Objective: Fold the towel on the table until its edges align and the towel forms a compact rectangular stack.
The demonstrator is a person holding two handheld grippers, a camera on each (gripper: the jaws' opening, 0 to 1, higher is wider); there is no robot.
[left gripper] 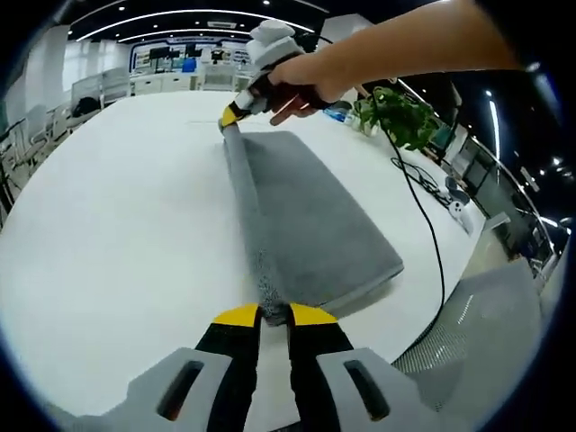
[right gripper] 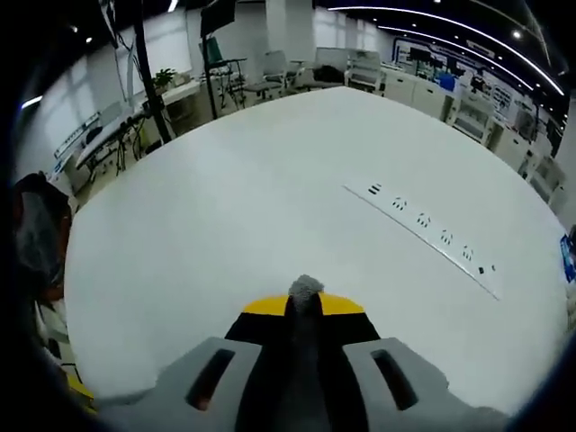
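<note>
A grey towel point(left gripper: 310, 216) lies folded in a long strip on the white table point(left gripper: 117, 216), running from near to far. My left gripper point(left gripper: 274, 314) is shut on the towel's near corner, its yellow-tipped jaws pinching the folded edge. At the far end a person's hand holds the right gripper point(left gripper: 232, 115), shut on the towel's other corner. In the right gripper view, a tuft of grey towel point(right gripper: 305, 287) sticks out between the shut yellow-tipped jaws of my right gripper point(right gripper: 304, 304).
A potted plant point(left gripper: 400, 112) and a black cable point(left gripper: 423, 211) sit at the table's right side. A row of flush sockets point(right gripper: 423, 225) runs across the table point(right gripper: 225, 198). Office desks and chairs stand beyond the table edges.
</note>
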